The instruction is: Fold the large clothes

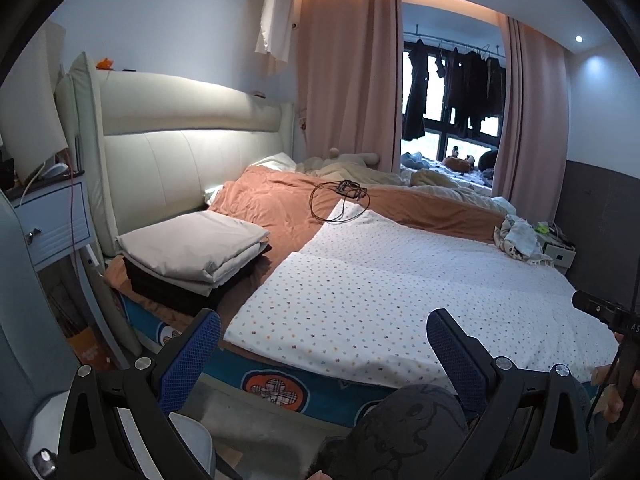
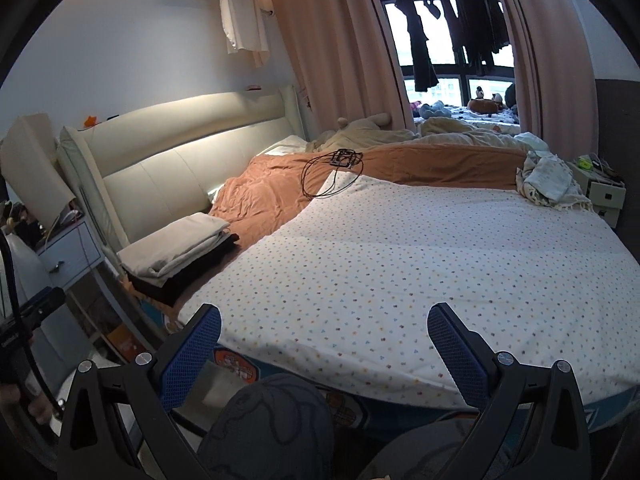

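A large white cloth with small coloured dots (image 1: 400, 288) lies spread flat on the bed, its near edge at the mattress edge; it fills the right wrist view (image 2: 420, 264) too. My left gripper (image 1: 324, 344) is open and empty, held just before the cloth's near edge. My right gripper (image 2: 324, 340) is open and empty, also short of the near edge. The right gripper's body shows at the right edge of the left wrist view (image 1: 608, 316).
A stack of folded beige and black cloths (image 1: 196, 256) lies at the bed's left, near the headboard (image 1: 180, 152). An orange blanket (image 1: 272, 204) with a black cable (image 1: 340, 200) lies behind. Crumpled clothes (image 2: 548, 180) sit far right. A nightstand (image 1: 52, 224) stands left.
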Available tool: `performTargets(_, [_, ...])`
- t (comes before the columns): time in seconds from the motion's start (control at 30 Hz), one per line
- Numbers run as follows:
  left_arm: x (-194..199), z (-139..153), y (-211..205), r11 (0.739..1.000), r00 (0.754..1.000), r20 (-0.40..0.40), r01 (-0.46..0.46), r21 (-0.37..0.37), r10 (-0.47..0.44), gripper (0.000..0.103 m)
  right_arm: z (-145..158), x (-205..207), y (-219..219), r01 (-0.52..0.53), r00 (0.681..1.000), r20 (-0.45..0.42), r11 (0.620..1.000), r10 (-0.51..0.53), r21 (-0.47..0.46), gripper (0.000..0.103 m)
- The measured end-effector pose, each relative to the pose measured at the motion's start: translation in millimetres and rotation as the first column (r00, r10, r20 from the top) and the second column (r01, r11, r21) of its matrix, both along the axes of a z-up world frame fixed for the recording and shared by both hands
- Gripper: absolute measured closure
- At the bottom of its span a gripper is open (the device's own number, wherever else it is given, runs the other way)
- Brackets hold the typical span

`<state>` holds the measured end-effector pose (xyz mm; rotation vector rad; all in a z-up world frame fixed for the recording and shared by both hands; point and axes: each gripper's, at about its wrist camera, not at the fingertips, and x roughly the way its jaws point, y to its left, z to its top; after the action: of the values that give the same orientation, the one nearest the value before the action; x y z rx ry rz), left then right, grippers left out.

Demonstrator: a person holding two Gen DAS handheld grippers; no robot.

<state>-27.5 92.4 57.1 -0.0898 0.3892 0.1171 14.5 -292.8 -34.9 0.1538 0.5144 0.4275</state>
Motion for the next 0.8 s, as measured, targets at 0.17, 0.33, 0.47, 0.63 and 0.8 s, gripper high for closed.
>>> performTargets(0.17, [-14, -11, -5, 1.000, 1.000, -0.009, 0.012, -0.020, -0.012, 0.000, -11, -20, -9, 0.012, 1.000, 0.018, 1.000, -0.011, -0.017, 0.000])
performTargets(0.33, [-17, -21, -12, 1.000, 1.000, -0.012, 0.004, -0.001, -0.004, 0.000, -21, -29, -17, 0.028, 0.999, 0.029, 1.000, -0.027, -0.005, 0.000])
performTargets(0.47, [-11, -25, -13, 1.000, 1.000, -0.017, -0.010, 0.014, 0.010, 0.000, -25, -26, -15, 0.016, 1.000, 0.015, 1.000, -0.016, 0.002, 0.000])
performTargets(0.63, [-10, -25, -13, 1.000, 1.000, -0.006, -0.013, -0.008, 0.013, 0.000, -22, -28, -12, 0.021, 0.999, 0.046, 1.000, -0.021, -0.016, 0.000])
performTargets(0.8, [-8, -23, -15, 1.000, 1.000, -0.007, -0.014, -0.001, 0.014, 0.000, -22, -27, -8, 0.010, 0.999, 0.049, 1.000, -0.009, -0.027, 0.000])
